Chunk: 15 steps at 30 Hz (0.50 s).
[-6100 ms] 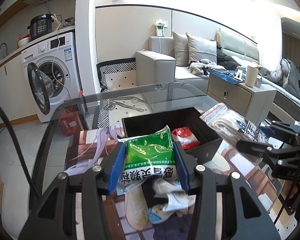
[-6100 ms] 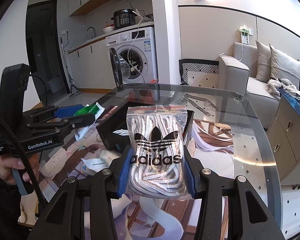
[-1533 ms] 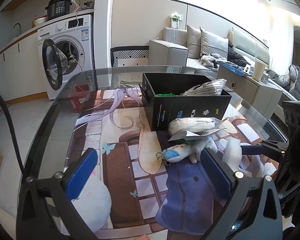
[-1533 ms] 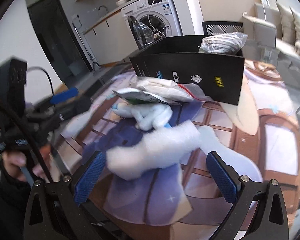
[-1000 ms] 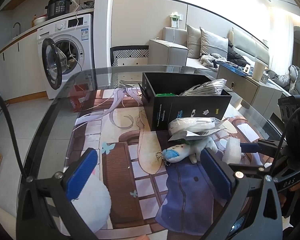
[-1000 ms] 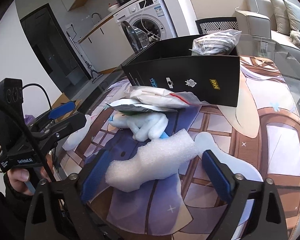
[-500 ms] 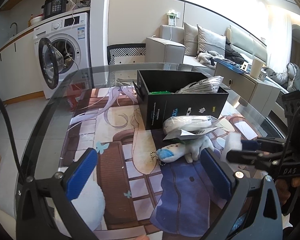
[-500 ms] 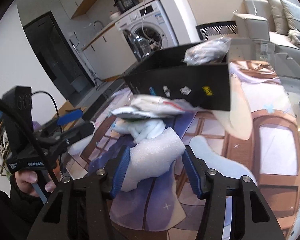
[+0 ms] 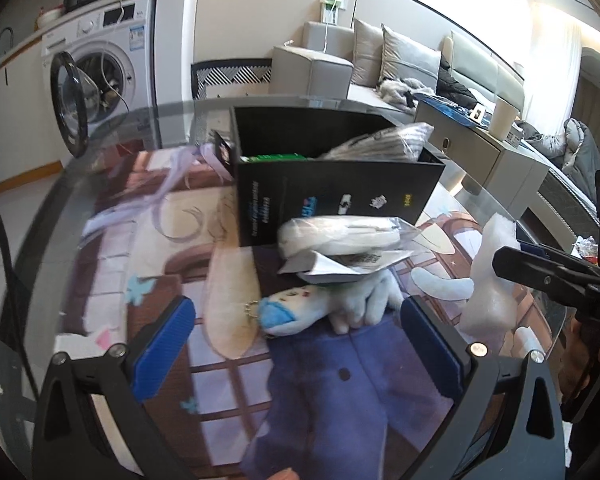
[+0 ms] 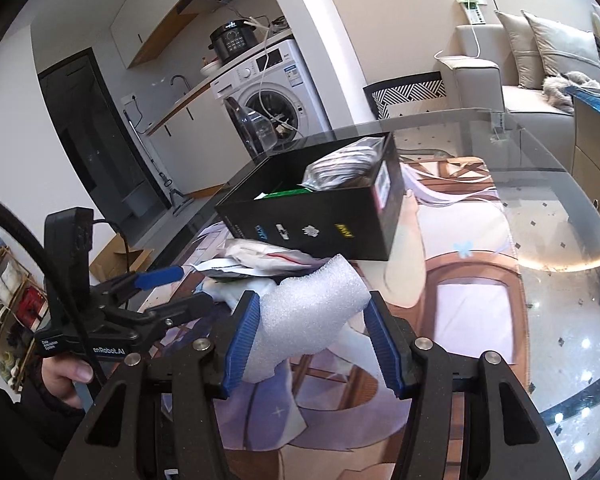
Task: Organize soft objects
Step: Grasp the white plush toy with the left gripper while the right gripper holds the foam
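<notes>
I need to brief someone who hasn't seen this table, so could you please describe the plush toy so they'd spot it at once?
Find the black box on the glass table. Just in front of it lie two plastic bags, and the plush toy pokes out from under them. It is the only furry thing there, white with a blue patch and a small metal chain.

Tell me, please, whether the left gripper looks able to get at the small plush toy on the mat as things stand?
Probably yes: the left gripper is open with the plush toy just ahead between its fingers, though a plastic packet overlaps the toy's far side.

white foam [image 10: 312, 304], black box [image 10: 312, 216], blue-padded tool [image 10: 310, 340]
</notes>
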Each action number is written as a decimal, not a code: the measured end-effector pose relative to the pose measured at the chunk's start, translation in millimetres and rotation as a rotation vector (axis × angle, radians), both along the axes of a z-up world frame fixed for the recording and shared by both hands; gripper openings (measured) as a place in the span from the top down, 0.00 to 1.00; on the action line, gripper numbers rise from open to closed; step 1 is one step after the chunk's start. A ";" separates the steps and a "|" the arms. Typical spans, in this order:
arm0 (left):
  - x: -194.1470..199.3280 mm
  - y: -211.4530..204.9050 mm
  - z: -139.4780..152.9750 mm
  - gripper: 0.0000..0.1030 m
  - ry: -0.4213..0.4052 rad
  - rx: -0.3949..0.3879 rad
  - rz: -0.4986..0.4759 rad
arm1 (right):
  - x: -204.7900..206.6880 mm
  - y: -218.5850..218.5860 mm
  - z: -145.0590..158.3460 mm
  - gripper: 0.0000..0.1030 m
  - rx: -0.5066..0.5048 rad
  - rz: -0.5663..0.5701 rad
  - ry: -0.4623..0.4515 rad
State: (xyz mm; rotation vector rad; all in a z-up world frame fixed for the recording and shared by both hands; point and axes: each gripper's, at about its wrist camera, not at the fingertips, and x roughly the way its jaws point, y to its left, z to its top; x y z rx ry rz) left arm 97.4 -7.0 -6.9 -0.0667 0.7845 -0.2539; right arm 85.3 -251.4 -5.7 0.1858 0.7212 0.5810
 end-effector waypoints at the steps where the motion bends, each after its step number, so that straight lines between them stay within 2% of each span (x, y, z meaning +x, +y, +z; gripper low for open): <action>1: 1.5 -3.1 -1.5 0.00 0.008 0.002 -0.004 | 0.2 0.7 -1.0 0.47 -0.001 -0.002 0.001; 5: 9.0 -14.9 -6.6 0.00 0.034 0.028 -0.011 | 2.1 -3.1 -1.6 0.47 0.003 -0.009 0.007; 15: 28.0 -33.9 -12.3 0.01 0.073 0.030 -0.015 | 4.7 -6.3 -5.6 0.47 0.007 -0.019 0.022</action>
